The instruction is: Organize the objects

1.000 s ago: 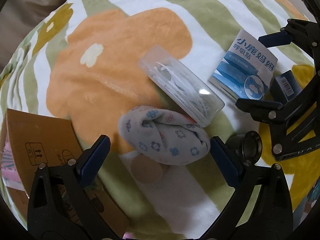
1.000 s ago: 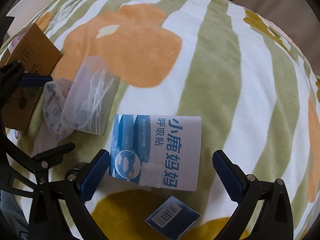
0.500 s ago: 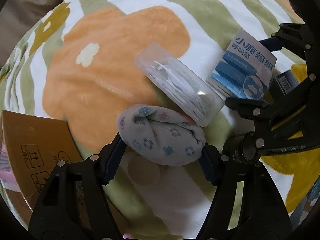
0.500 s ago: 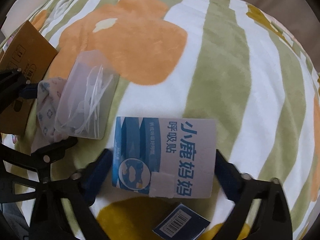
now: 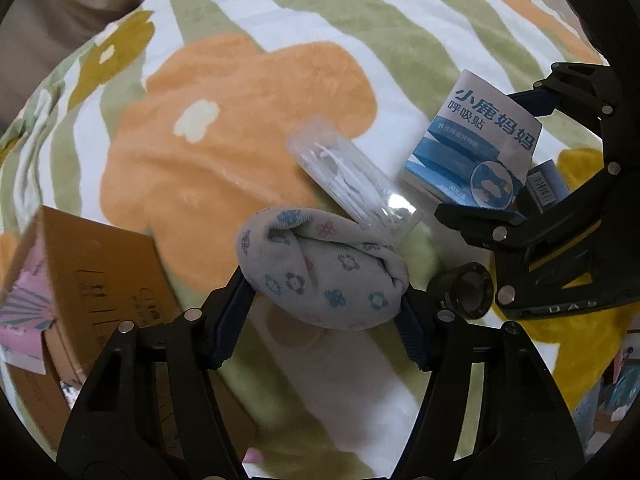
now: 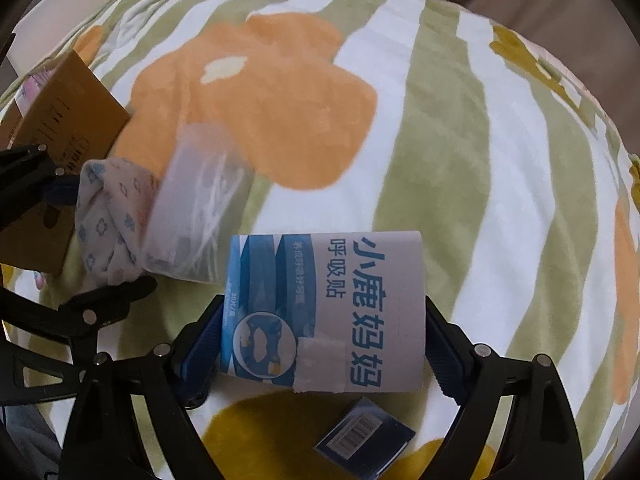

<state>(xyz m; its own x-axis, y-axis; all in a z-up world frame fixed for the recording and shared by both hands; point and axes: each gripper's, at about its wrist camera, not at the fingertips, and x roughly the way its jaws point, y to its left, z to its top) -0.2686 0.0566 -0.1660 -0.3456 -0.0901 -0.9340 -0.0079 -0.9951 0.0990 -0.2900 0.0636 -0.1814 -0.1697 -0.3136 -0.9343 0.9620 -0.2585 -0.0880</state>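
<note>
1. I see the sock (image 5: 324,276), grey with small flowers, rolled up, its end touching the floss case.
2. Floss case (image 5: 352,184): clear, lying flat.
3. Blue-white box (image 6: 324,312), tilted off the blanket.

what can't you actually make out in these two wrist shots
- Cardboard box: left wrist view, cut off by the frame edge and blurred, so its print is unreadable.
- Small dark blue box: right wrist view, only a barcode shows; its label is too small to read.
- Clear plastic case: right wrist view, motion blur smears its white contents.
- Rolled sock: left wrist view, underside hidden.
</note>
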